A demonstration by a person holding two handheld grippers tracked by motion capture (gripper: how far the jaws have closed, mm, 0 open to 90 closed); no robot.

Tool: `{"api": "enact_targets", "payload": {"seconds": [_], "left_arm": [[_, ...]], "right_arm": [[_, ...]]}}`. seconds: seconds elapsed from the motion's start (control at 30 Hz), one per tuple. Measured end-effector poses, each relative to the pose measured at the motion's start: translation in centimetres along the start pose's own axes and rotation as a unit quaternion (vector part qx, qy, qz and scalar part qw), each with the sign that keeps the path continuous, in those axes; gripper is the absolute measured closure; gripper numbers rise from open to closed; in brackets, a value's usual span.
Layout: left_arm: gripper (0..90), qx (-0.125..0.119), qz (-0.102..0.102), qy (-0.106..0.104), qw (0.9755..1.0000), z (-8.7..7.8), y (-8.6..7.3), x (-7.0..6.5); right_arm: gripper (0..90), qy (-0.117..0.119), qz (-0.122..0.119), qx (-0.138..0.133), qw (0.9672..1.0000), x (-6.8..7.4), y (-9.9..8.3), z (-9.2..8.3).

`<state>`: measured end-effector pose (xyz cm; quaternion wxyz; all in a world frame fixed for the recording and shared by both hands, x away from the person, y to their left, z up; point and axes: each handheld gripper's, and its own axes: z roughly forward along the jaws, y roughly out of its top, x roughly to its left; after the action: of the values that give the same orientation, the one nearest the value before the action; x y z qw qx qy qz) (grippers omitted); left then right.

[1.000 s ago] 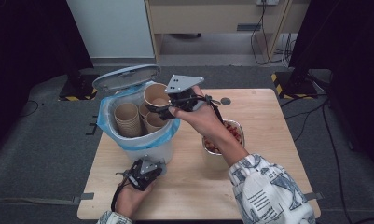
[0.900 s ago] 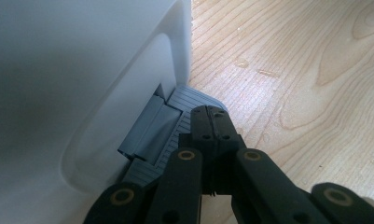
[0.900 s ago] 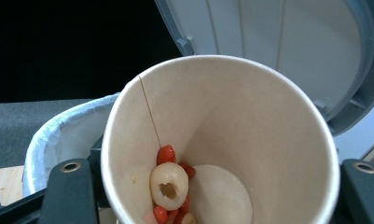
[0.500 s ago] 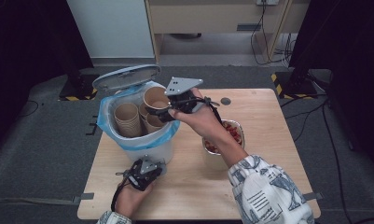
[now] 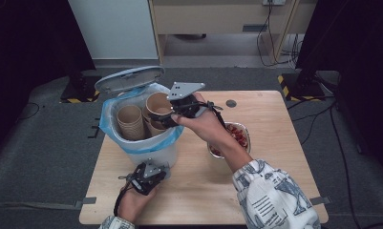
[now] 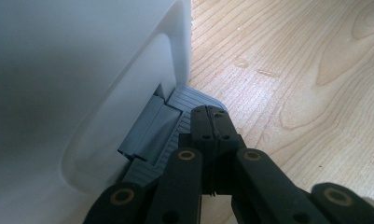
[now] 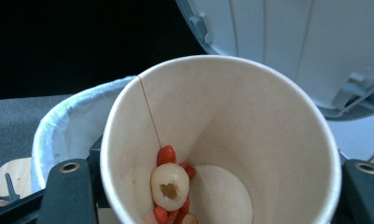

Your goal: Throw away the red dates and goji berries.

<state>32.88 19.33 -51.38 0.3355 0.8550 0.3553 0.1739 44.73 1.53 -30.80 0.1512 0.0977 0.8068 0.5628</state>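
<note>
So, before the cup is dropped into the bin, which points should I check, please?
1. Right tongs shut on the paper cup: ok.
2. Cup above the open bin, not the table: ok.
3. Lid up and out of the way: ok.
4. Left tongs shut, resting on the grey pedal that seems to hold the lid open: ok.
5. Food bits left in the cup; whether they should go into the bin too: cannot tell.
6. Room among the cups already inside: cannot tell.
</note>
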Motion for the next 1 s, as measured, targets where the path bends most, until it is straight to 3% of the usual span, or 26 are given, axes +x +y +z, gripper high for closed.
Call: {"api": "enact_targets", "payload": {"seconds": [1.0], "left_arm": [[89.9,0.000,0.000,0.000,1.0000,0.0,0.0,0.0]], "right_arm": [[28.8,0.010,0.015,0.027,0.9995,0.5,-0.9,1.5]]}}
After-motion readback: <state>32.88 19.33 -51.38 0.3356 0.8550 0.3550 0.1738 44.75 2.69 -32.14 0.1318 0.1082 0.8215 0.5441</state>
